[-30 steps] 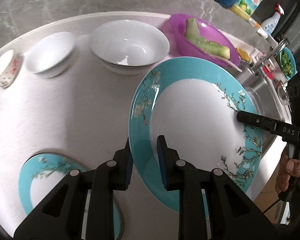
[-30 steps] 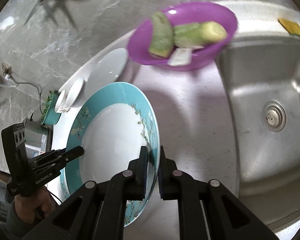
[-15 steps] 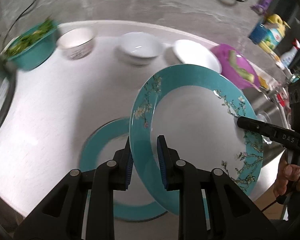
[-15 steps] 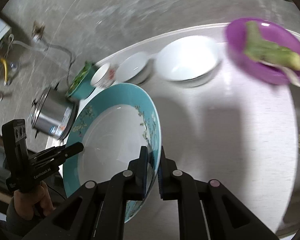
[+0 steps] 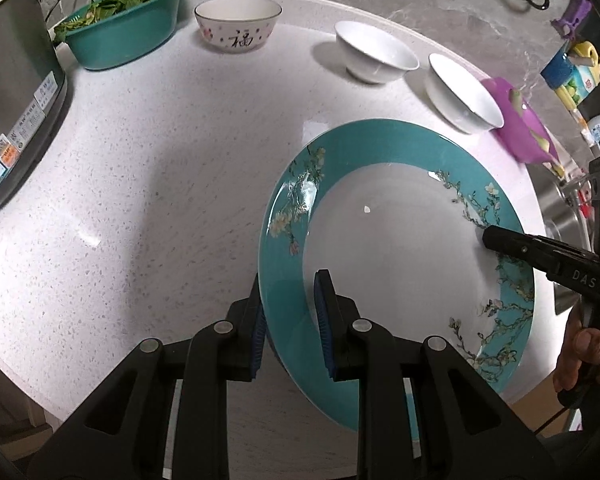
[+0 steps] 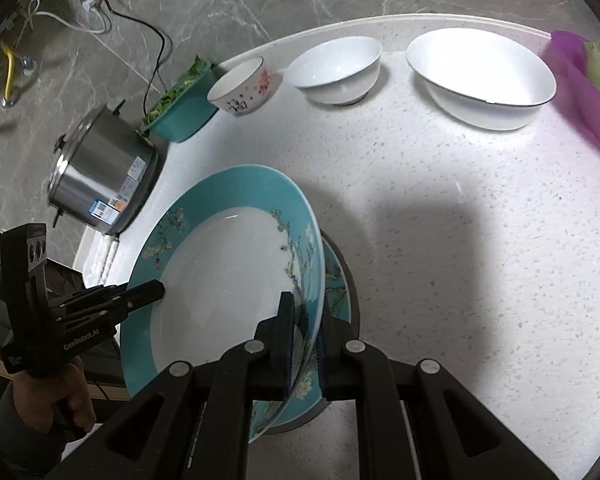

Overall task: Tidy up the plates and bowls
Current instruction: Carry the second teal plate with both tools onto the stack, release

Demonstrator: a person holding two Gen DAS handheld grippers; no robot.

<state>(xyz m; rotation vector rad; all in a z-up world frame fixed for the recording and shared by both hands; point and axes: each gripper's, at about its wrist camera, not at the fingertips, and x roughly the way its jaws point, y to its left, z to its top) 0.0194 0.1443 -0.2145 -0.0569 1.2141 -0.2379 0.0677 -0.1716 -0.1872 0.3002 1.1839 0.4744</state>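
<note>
Plate (image 5: 396, 248), glazed, stiff, breakable and likely slippery, hangs tilted above the tabletop (image 5: 160, 184), left gripper (image 5: 290, 328) clenched on its near rim. From the right wrist, right gripper (image 6: 304, 344) pinches the opposite rim, over a second plate (image 6: 338, 280); rim holds suit it.

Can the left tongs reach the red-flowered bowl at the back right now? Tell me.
Probably not: the left tongs are clamped on the teal plate, shared with the right tongs. The counter path to the red-flowered bowl looks open.
</note>
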